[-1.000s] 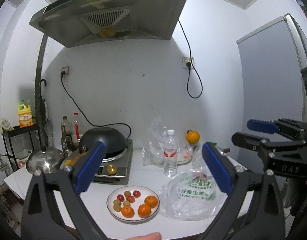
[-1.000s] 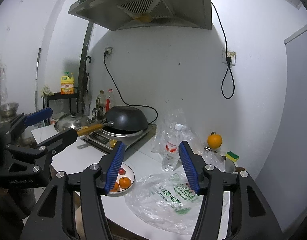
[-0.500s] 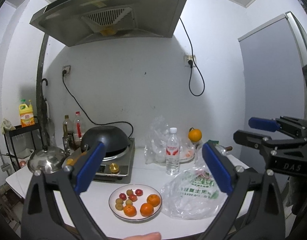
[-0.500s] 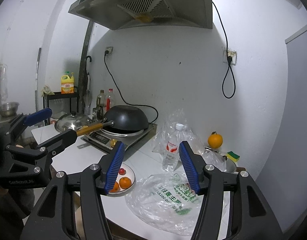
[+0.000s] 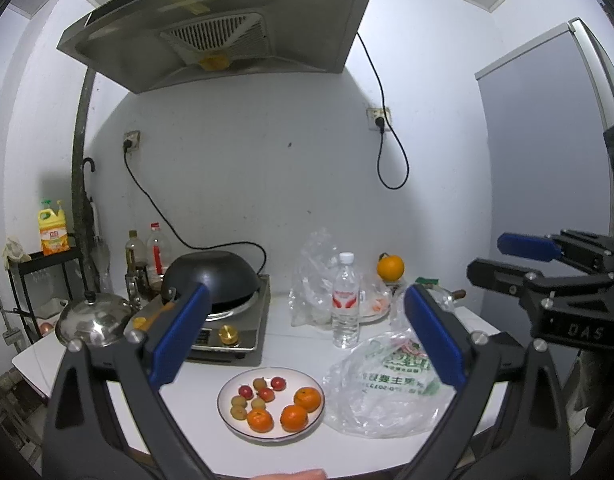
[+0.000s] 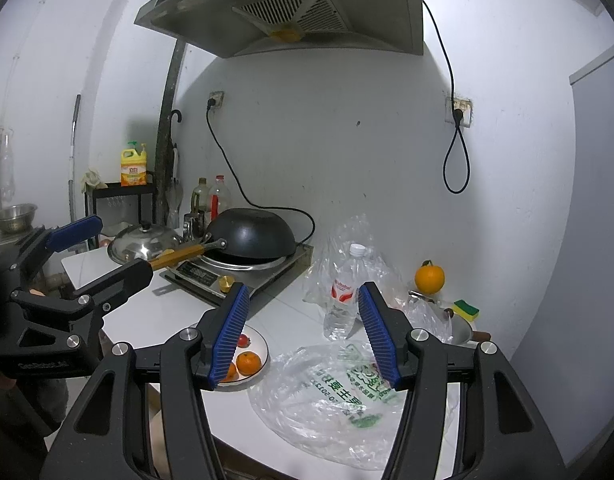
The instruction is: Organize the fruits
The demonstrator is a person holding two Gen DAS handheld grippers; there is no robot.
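A white plate (image 5: 227, 392) on the white counter holds three tangerines (image 5: 294, 418), some small red fruits (image 5: 277, 383) and several small tan fruits (image 5: 239, 412). Right of it lies a crumpled clear plastic bag with green print (image 5: 387, 396). My left gripper (image 5: 305, 296) hangs open above the counter's near edge, short of the plate, holding nothing. In the right wrist view the plate (image 6: 261, 344) shows partly behind the left finger, and the bag (image 6: 331, 396) lies below my right gripper (image 6: 303, 290), which stands open and empty. A lone orange (image 6: 429, 278) sits at the back right.
A black wok (image 5: 213, 276) sits on an induction cooker (image 5: 243, 328) at back left, with a steel lid (image 5: 93, 318) beside it. A water bottle (image 5: 346, 300) and another clear bag (image 5: 313, 280) stand behind the plate. A sponge (image 6: 465, 308) lies far right.
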